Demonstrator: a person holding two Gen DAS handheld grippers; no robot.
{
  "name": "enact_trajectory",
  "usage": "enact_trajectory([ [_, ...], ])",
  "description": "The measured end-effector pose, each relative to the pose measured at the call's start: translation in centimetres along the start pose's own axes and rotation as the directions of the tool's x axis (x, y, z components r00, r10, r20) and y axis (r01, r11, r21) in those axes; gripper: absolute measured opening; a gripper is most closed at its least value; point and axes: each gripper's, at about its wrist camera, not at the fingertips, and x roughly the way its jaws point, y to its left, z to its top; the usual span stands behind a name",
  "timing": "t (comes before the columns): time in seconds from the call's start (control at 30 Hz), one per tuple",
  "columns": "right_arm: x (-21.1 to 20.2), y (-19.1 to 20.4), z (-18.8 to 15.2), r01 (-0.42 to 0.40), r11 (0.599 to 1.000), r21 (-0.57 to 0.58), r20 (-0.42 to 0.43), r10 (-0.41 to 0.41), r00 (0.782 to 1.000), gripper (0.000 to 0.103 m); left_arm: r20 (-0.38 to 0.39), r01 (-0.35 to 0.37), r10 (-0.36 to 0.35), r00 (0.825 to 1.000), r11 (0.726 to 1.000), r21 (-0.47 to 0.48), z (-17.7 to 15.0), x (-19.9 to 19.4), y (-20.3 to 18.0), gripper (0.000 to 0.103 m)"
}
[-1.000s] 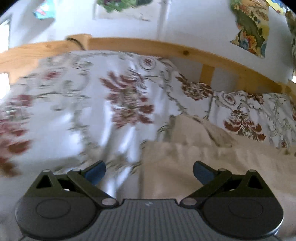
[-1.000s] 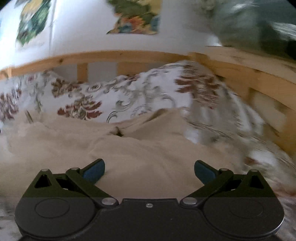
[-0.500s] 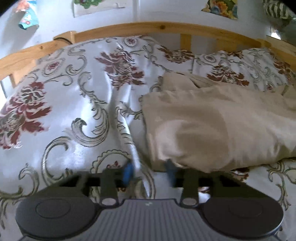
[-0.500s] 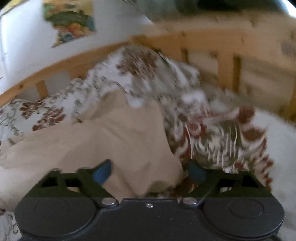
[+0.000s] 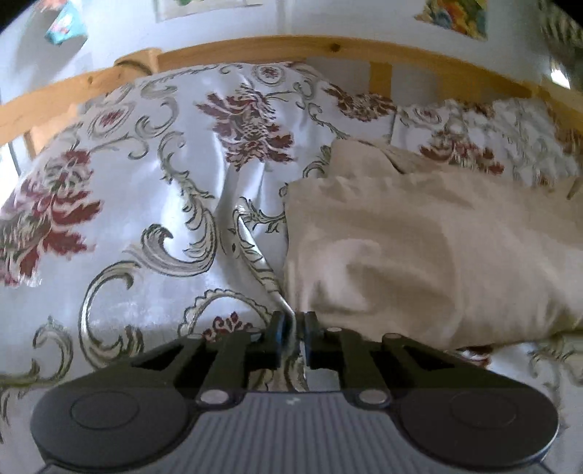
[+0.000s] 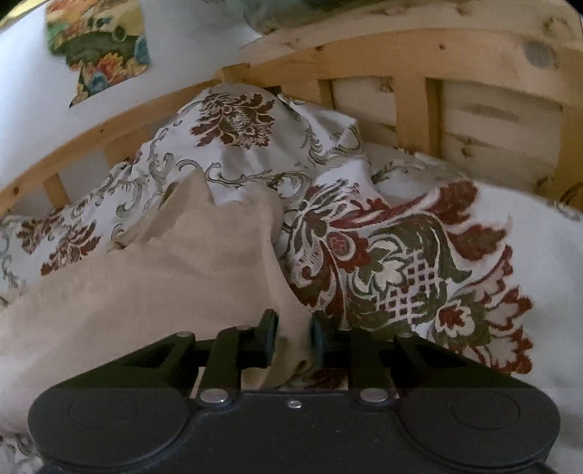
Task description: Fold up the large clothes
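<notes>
A beige garment (image 5: 419,248) lies crumpled on a floral bedspread (image 5: 145,189), ahead and to the right of the left gripper (image 5: 291,335) and ahead and to the left of the right gripper (image 6: 293,342).

The right gripper's jaws have just been closing, and they now pinch a bunched corner of the beige garment, which fills the narrow gap between them and spills down towards the gripper body.

The left gripper's jaws have also just been closing, to a thin slot. A raised ridge of pale cloth runs into that slot; it looks like a fold of the floral bedspread rather than the garment, whose near left corner sits just to the right of the jaws, though the view there is too dim to be sure.

Beyond the cloth, past both grippers, runs a wooden bed frame (image 6: 400,62), and above it a white wall (image 5: 328,18) with colourful pictures (image 6: 98,47).
</notes>
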Motion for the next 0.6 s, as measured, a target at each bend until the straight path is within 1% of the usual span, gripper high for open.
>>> enact_trajectory([
  [0.03, -0.4, -0.1, 0.0, -0.009, 1.000, 0.015, -0.001, 0.009, 1.000, 0.036, 0.007, 0.021, -0.021, 1.000, 0.999, -0.030, 0.0, -0.6, 0.4, 0.033],
  [0.07, -1.0, -0.2, -0.1, -0.026, 0.999, 0.034, 0.000, 0.026, 1.000, 0.041, 0.020, 0.041, -0.040, 0.999, 0.998, -0.056, 0.0, -1.3, 0.7, 0.060],
  [0.13, -2.3, -0.3, 0.0, -0.069, 0.996, 0.056, 0.024, 0.067, 0.997, 0.061, 0.077, 0.069, -0.062, 0.995, 0.993, -0.097, -0.3, -3.0, 0.9, 0.081],
  [0.17, -3.1, -0.3, 0.2, -0.087, 0.995, 0.055, 0.045, 0.085, 0.995, 0.065, 0.104, 0.089, -0.078, 0.992, 0.991, -0.099, -0.4, -3.8, 0.8, 0.085],
  [0.2, -3.6, -0.1, 0.4, -0.100, 0.993, 0.054, 0.060, 0.097, 0.993, 0.075, 0.117, 0.117, -0.105, 0.988, 0.988, -0.097, -0.4, -4.5, 0.5, 0.086],
  [0.23, -4.5, 0.1, 0.6, -0.117, 0.992, 0.057, 0.082, 0.112, 0.990, 0.083, 0.115, 0.154, -0.142, 0.983, 0.983, -0.098, -0.4, -5.0, 0.2, 0.089],
  [0.27, -5.3, 0.3, 0.7, -0.131, 0.989, 0.065, 0.102, 0.124, 0.987, 0.087, 0.101, 0.198, -0.188, 0.977, 0.976, -0.094, -0.4, -5.3, -0.2, 0.092],
  [0.3, -6.0, 0.5, 0.8, -0.145, 0.986, 0.078, 0.119, 0.136, 0.984, 0.093, 0.094, 0.242, -0.233, 0.968, 0.965, -0.100, -0.5, -5.5, -0.6, 0.093],
  [0.33, -6.8, 0.6, 0.8, -0.168, 0.981, 0.096, 0.128, 0.155, 0.980, 0.098, 0.087, 0.287, -0.278, 0.957, 0.951, -0.112, -0.6, -5.4, -1.0, 0.096],
  [0.37, -7.4, 0.7, 0.6, -0.192, 0.975, 0.115, 0.132, 0.177, 0.975, 0.101, 0.073, 0.334, -0.327, 0.942, 0.933, -0.137, -0.7, -5.1, -1.6, 0.100],
  [0.43, -8.1, 1.0, 0.0, -0.234, 0.960, 0.156, 0.127, 0.216, 0.968, 0.102, 0.030, 0.400, -0.402, 0.915, 0.895, -0.199, -0.9, -3.8, -2.6, 0.102],
  [0.5, -7.6, 1.4, -0.7, -0.263, 0.945, 0.194, 0.084, 0.251, 0.964, 0.102, -0.010, 0.406, -0.428, 0.904, 0.866, -0.291, -1.3, -1.9, -3.2, 0.102],
  [0.57, -6.3, 1.4, -1.2, -0.271, 0.936, 0.226, 0.029, 0.272, 0.962, 0.102, -0.057, 0.387, -0.432, 0.900, 0.853, -0.350, -1.5, 0.0, -3.6, 0.102],
  [0.6, -5.4, 1.2, -1.4, -0.272, 0.927, 0.257, 0.002, 0.281, 0.960, 0.102, -0.066, 0.375, -0.427, 0.902, 0.850, -0.370, -1.6, 0.7, -3.7, 0.102],
])
